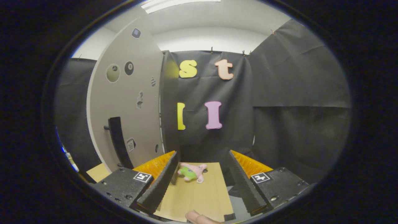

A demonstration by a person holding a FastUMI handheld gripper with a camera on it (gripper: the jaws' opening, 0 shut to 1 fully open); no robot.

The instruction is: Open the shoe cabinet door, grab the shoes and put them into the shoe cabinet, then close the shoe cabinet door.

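The shoe cabinet (130,102) stands to the left, beyond my left finger. Its grey door carries several small stickers and a black vertical handle (118,143), and looks closed against the dark cabinet side (169,102). My gripper (203,153) is open, with the fingers wide apart and nothing between them. It hovers over a tan board (199,193). A pale pink rounded thing (199,217) pokes in at the near end of the board, between the finger bases. I cannot tell what it is.
A small pink and green star-shaped plush toy (191,172) lies on the board close to my left fingertip. Black cloth walls close off the back and the right. A second tan patch (98,171) shows by the cabinet's foot.
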